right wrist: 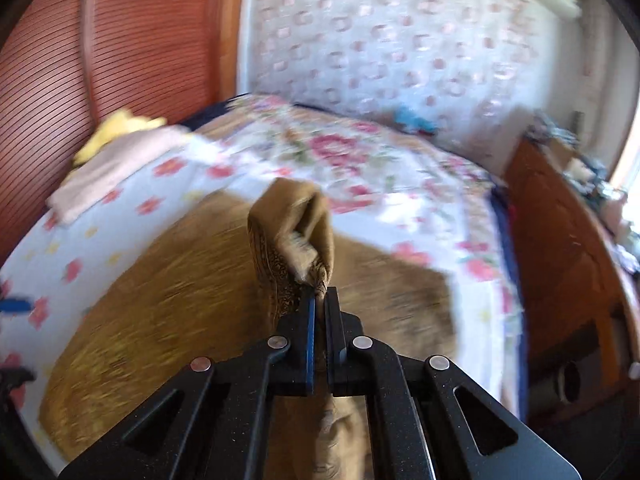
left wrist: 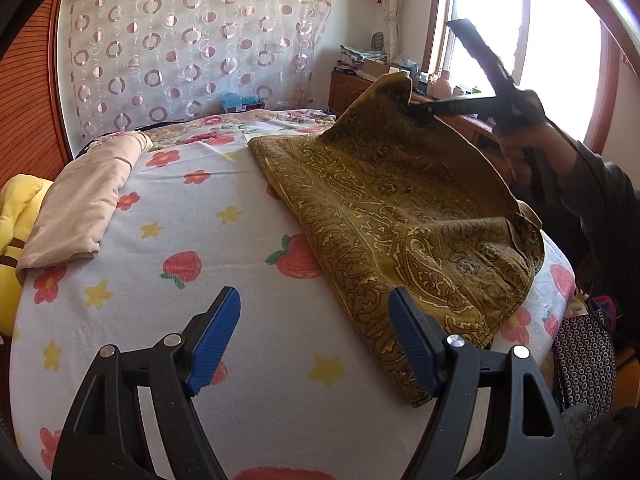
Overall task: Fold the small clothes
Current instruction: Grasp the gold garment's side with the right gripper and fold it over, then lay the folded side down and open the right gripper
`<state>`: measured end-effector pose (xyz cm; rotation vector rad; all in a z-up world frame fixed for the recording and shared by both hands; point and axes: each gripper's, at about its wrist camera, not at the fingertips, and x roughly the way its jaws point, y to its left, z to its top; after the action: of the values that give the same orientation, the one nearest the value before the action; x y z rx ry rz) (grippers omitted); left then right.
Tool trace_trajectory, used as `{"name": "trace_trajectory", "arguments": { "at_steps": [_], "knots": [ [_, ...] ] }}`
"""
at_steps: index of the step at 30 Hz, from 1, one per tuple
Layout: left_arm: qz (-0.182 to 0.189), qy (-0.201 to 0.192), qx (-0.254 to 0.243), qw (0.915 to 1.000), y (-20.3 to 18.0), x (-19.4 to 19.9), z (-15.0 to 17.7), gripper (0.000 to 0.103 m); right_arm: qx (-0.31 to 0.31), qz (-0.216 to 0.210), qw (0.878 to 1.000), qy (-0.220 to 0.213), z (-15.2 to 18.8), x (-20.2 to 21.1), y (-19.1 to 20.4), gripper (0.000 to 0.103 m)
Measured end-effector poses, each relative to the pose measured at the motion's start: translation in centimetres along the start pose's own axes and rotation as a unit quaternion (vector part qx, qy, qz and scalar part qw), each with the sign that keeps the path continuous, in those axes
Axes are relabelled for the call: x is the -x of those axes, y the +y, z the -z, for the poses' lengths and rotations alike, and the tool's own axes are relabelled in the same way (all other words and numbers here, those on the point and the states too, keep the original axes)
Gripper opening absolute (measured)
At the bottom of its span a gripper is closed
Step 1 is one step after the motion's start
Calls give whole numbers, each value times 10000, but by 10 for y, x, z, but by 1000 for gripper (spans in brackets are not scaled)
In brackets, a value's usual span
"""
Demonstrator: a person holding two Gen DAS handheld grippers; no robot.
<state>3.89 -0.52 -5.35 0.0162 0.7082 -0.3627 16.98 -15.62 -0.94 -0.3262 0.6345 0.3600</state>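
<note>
Now: right gripper point(right wrist: 320, 300) pinched tight on one far corner of cloth point(left wrist: 400, 216), that corner lifted off bed point(left wrist: 200, 360), rest draped along right edge. Left gripper point(left wrist: 316, 336) spread wide at near edge, nothing between, right pad just beside cloth's near hem. Thin, soft, light, likely to sag and crease; best taken by corners or hems. One gold paisley cloth, one folded beige piece point(left wrist: 80, 204) at left edge.

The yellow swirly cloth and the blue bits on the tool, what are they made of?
The yellow cloth looks like thin woven fabric, maybe cotton: it creases and droops where the right tool pinches it. The blue pads on the left tool look like ridged rubber or plastic.
</note>
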Motion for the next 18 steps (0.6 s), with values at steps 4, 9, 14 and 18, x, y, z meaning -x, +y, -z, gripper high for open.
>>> {"name": "trace_trajectory", "arguments": {
  "at_steps": [4, 9, 14, 18],
  "knots": [
    [5, 30, -32, 10000, -3, -2, 0, 77, -551, 576, 9966, 204, -6, -20, -39, 4],
    [26, 40, -64, 10000, -6, -3, 2, 77, -913, 962, 9900, 485, -4, -36, -53, 13],
    [43, 36, -65, 10000, -8, -3, 2, 77, -931, 637, 9932, 299, 6, -10, -41, 13],
    [68, 27, -86, 9999, -12, -3, 2, 77, -787, 194, 9966, 167, 40, 24, -39, 13]
  ]
}}
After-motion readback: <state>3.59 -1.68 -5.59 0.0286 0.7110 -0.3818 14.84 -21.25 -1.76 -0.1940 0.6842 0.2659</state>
